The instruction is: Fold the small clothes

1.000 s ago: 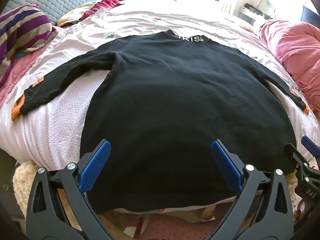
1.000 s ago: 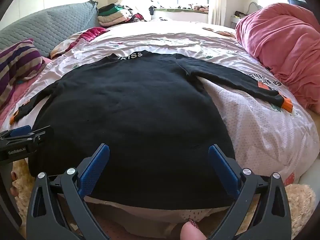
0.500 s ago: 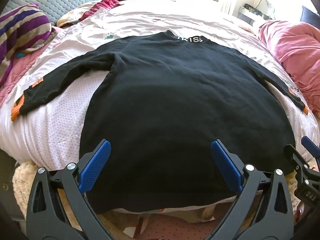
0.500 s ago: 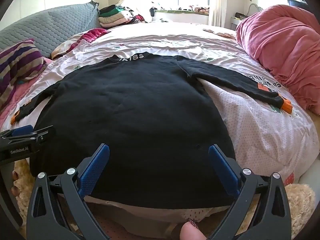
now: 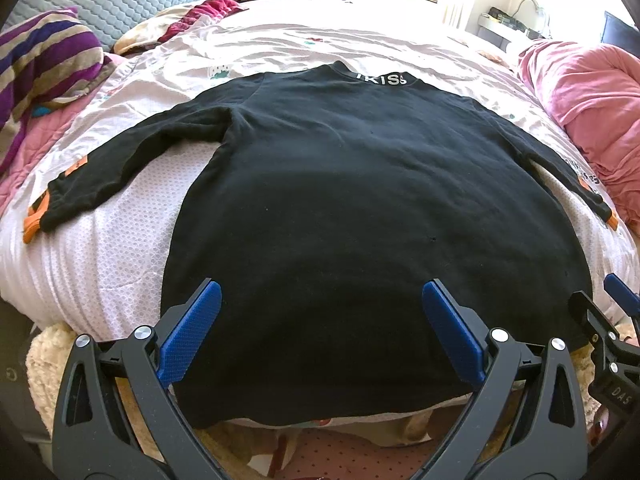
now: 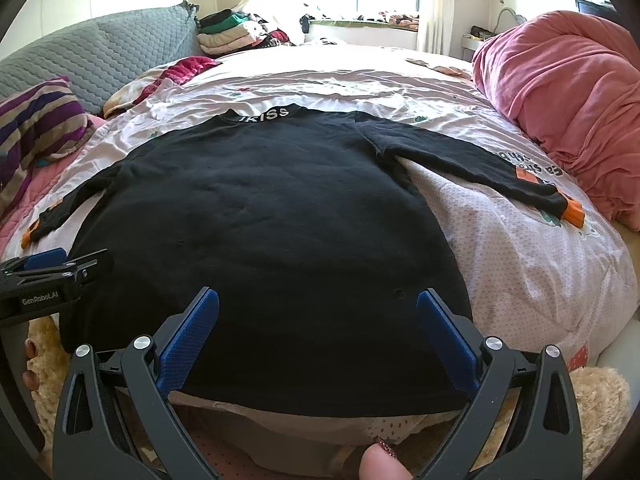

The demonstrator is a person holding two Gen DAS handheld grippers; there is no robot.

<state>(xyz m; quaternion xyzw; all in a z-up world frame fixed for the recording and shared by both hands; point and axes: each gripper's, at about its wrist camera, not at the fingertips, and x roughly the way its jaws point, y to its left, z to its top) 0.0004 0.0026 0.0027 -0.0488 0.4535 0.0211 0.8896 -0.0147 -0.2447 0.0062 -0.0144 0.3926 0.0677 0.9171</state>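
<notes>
A black long-sleeved sweater (image 5: 360, 208) lies flat on the bed, collar with white letters at the far side, both sleeves spread out with orange cuffs. It also shows in the right wrist view (image 6: 264, 216). My left gripper (image 5: 320, 320) is open and empty above the hem on the sweater's left half. My right gripper (image 6: 318, 320) is open and empty above the hem on its right half. Each gripper shows at the edge of the other's view.
A pale pink quilt (image 6: 520, 264) covers the bed. A pink duvet heap (image 6: 560, 100) lies at the right. A striped pillow (image 5: 44, 64) and grey headboard (image 6: 100, 60) are at the left. Folded clothes (image 6: 228, 32) are stacked at the far side.
</notes>
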